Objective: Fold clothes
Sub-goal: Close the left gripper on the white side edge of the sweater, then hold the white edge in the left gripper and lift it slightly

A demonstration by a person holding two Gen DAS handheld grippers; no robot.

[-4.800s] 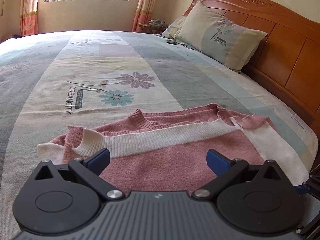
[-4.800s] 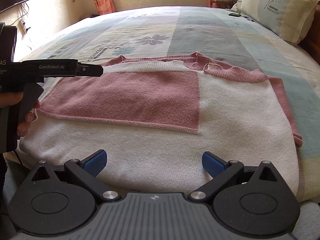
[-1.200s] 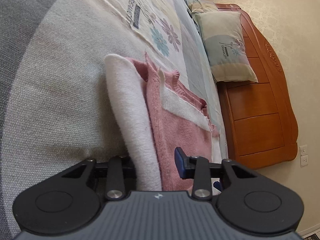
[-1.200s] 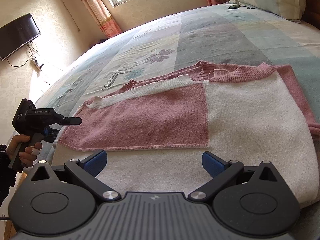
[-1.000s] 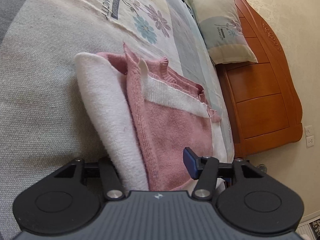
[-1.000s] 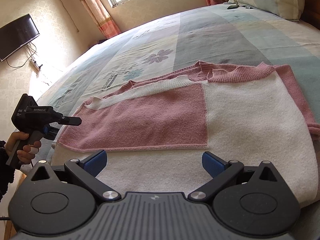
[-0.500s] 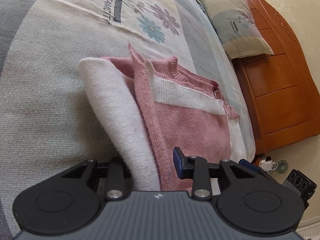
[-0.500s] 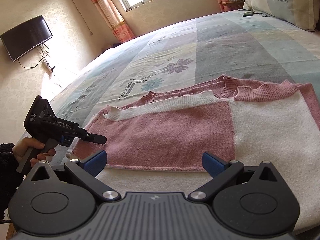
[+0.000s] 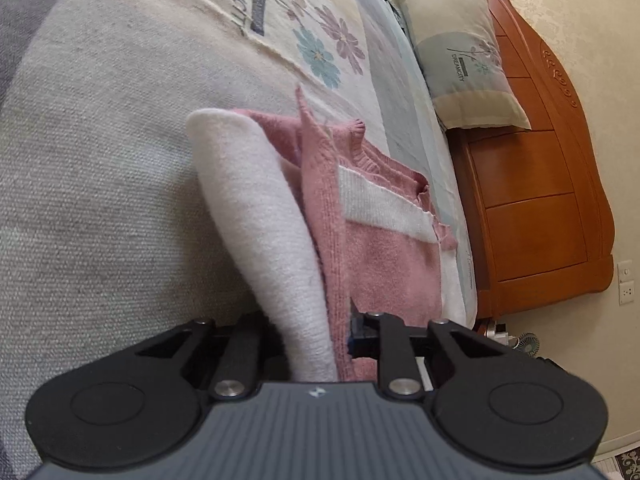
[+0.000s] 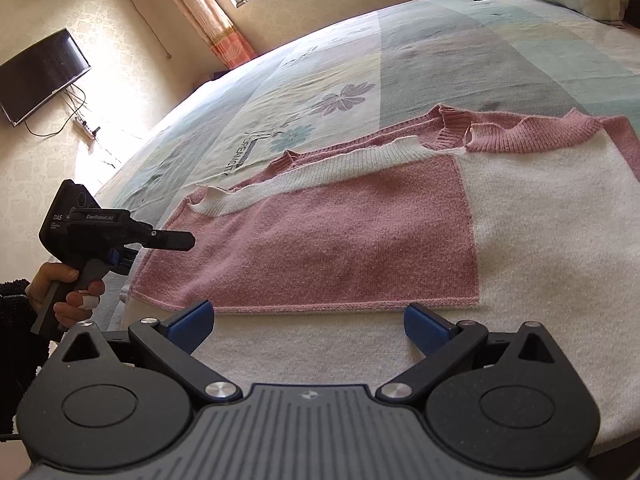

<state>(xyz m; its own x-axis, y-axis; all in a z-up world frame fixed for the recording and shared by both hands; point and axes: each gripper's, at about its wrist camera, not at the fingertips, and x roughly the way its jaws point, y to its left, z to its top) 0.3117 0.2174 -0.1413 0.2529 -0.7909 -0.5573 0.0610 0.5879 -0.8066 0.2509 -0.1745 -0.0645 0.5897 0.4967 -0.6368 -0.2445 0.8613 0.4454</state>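
A pink and white sweater [image 10: 340,248] lies flat on the bed with one pink sleeve folded across its front. In the left wrist view its left side edge [image 9: 296,264] rises in a thick white and pink fold. My left gripper [image 9: 308,332] has this fold between its jaws; they are closing and the pads touch the knit on both sides. The right wrist view shows that gripper [image 10: 184,242] at the sweater's left edge, held by a hand [image 10: 68,300]. My right gripper [image 10: 308,320] hovers open over the white hem, holding nothing.
The bed's flowered sheet [image 10: 460,48] stretches far beyond the sweater. A pillow [image 9: 464,60] leans on the wooden headboard [image 9: 540,200]. A wall TV [image 10: 40,76], a power strip and curtains [image 10: 200,4] stand beyond the bed's far side.
The left jaws have narrowed onto the sweater's folded side edge, after standing wider half a second ago. The right gripper stays open and has tipped slightly, showing more of the room.
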